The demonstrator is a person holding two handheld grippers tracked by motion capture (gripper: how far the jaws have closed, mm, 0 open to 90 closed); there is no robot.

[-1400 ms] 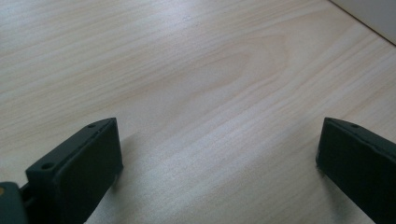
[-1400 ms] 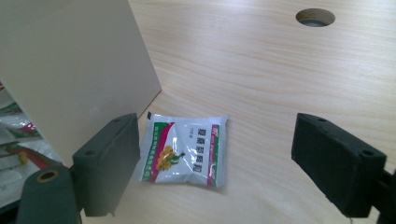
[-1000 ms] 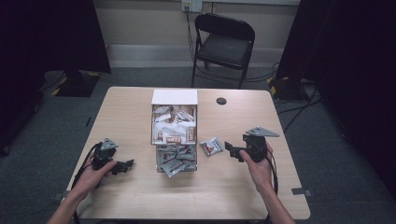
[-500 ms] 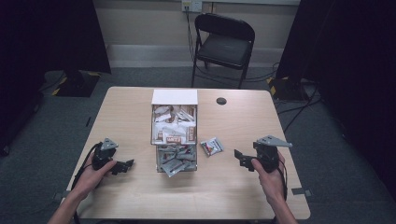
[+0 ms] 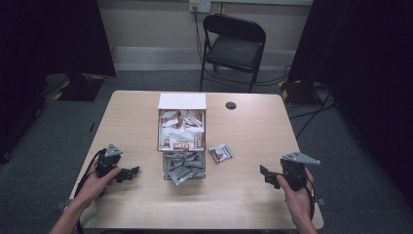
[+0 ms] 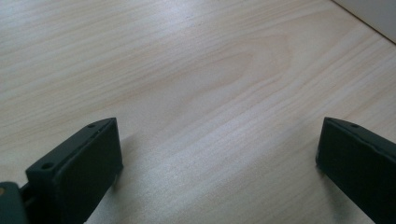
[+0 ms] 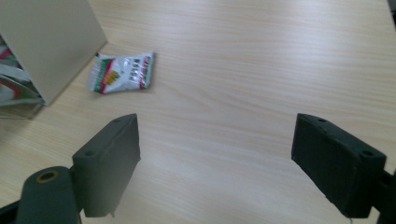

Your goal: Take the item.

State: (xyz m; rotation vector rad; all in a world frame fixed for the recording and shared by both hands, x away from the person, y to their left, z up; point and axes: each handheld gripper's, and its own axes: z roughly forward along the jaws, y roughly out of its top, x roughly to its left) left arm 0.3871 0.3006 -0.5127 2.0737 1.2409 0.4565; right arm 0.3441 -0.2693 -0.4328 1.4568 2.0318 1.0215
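Note:
A white open box (image 5: 181, 127) full of small packets stands at the table's middle, with several packets spilling from its clear front (image 5: 182, 169). One loose white, red and green packet (image 5: 220, 152) (image 7: 122, 73) lies on the wood just right of the box. My right gripper (image 5: 267, 175) (image 7: 215, 154) is held open near the table's right front, well back from that packet, nothing between its jaws. My left gripper (image 5: 130, 172) (image 6: 217, 154) rests open at the left front over bare wood, a short way left of the box.
The wooden table (image 5: 253, 131) has a small black round cap (image 5: 231, 105) at the back right. A black folding chair (image 5: 234, 44) stands behind the table. Cables (image 5: 311, 195) trail from both grippers toward the front edge.
My right gripper has drawn back to the right and toward the front edge, away from the loose packet. The left gripper has stayed put.

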